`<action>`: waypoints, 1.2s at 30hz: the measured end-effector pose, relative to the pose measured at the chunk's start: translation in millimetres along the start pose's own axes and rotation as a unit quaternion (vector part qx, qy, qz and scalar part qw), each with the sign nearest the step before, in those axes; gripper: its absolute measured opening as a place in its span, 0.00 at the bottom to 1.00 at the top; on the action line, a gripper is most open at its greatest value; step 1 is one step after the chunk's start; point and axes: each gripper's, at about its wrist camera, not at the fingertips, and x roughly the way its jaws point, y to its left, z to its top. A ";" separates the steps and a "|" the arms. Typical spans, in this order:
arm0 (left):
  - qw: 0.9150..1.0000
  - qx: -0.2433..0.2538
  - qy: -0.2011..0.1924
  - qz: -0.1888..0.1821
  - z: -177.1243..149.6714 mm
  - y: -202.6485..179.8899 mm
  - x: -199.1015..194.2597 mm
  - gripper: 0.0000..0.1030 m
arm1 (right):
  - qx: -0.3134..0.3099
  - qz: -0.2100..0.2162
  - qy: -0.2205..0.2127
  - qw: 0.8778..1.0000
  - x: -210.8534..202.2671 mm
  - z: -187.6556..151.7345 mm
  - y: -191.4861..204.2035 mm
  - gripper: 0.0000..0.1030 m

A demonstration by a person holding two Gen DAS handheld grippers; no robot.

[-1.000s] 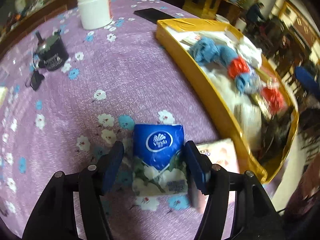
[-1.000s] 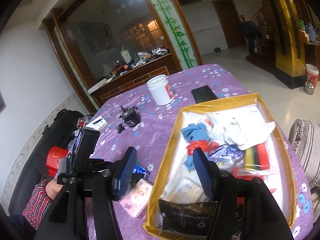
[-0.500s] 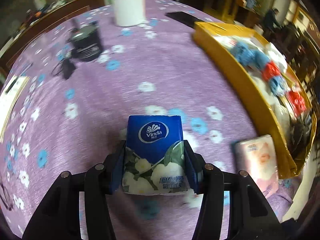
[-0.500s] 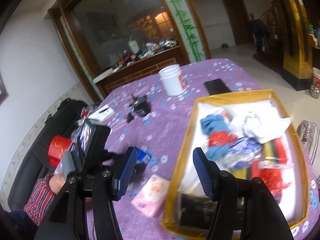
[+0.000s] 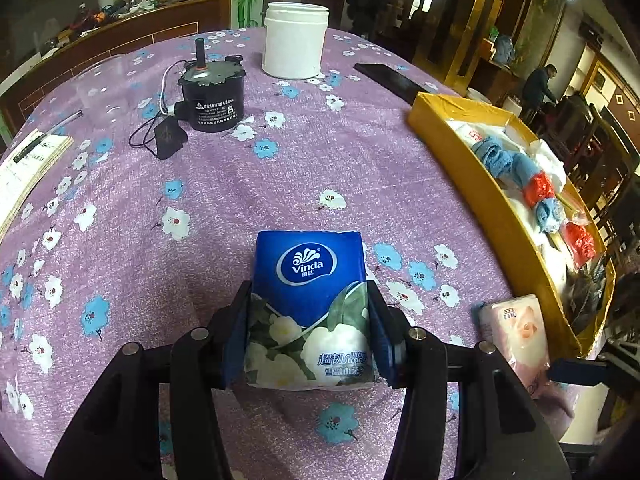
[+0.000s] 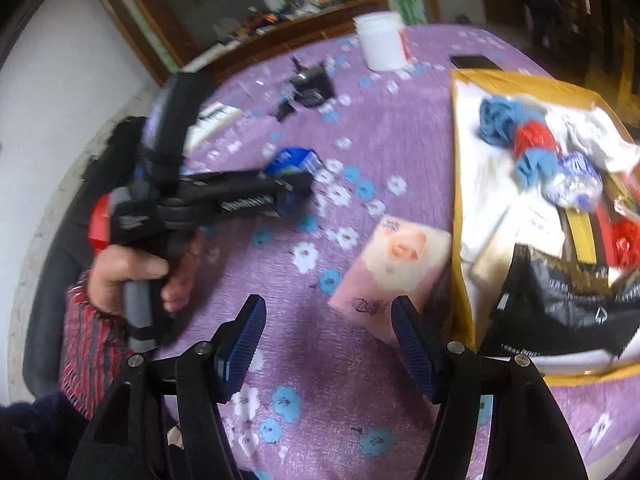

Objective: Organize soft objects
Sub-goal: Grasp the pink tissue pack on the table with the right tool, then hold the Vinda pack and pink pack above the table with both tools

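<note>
My left gripper (image 5: 310, 316) is shut on a blue Vinda tissue pack (image 5: 310, 296) and holds it above the purple flowered tablecloth (image 5: 240, 184). The pack also shows in the right wrist view (image 6: 294, 160), clamped in the left gripper (image 6: 292, 184). A pink tissue pack (image 6: 394, 264) lies beside the yellow tray (image 6: 460, 200); it also shows in the left wrist view (image 5: 514, 332). My right gripper (image 6: 328, 332) is open and empty, just short of the pink pack. The tray (image 5: 480, 168) holds blue and red cloths and bags.
A white jar (image 5: 294, 40), a black motor with cable (image 5: 212, 96), a black phone (image 5: 390, 78) and a notebook (image 5: 28, 160) sit at the far side of the table. A black bag (image 6: 568, 300) fills the tray's near end.
My left gripper shut on the blue pack and lifted it, tilting up. My right gripper came down and forward toward the pink pack.
</note>
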 end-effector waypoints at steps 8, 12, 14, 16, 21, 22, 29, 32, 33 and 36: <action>0.999 0.009 -0.026 0.025 -2.7 -1.2 -10.5 0.49 | 0.063 -0.102 0.006 0.993 15.4 0.3 1.2 0.71; 0.999 -0.001 -0.036 0.033 -2.5 6.0 -16.4 0.49 | 0.061 -0.145 -0.010 0.987 28.8 4.2 5.1 0.71; 0.999 -0.007 -0.036 0.038 -1.3 11.2 -16.6 0.49 | 0.033 -0.158 -0.020 0.987 35.3 8.4 12.3 0.69; 0.998 -0.018 -0.035 0.042 -0.2 18.0 -16.7 0.49 | 0.021 -0.151 -0.015 0.988 41.5 11.2 14.7 0.59; 0.996 -0.052 -0.032 0.068 2.4 38.8 -14.0 0.49 | -0.020 -0.123 -0.039 0.991 48.5 33.4 29.6 0.54; 0.995 -0.060 -0.031 0.077 2.5 43.8 -12.9 0.49 | -0.027 -0.119 -0.049 0.991 49.9 39.1 32.2 0.54; 0.989 -0.083 -0.014 0.124 2.2 63.4 0.4 0.49 | -0.052 -0.088 -0.061 0.993 89.2 92.9 35.8 0.56; 0.989 -0.082 -0.005 0.127 1.6 63.1 6.0 0.49 | -0.041 -0.070 -0.036 0.996 101.0 99.6 26.5 0.56; 0.988 -0.081 -0.005 0.129 1.5 62.9 6.7 0.49 | -0.040 -0.075 -0.022 0.996 103.6 100.5 24.3 0.56; 0.988 -0.085 -0.007 0.127 1.8 65.6 7.4 0.50 | -0.031 -0.063 -0.010 0.997 101.6 100.1 18.9 0.63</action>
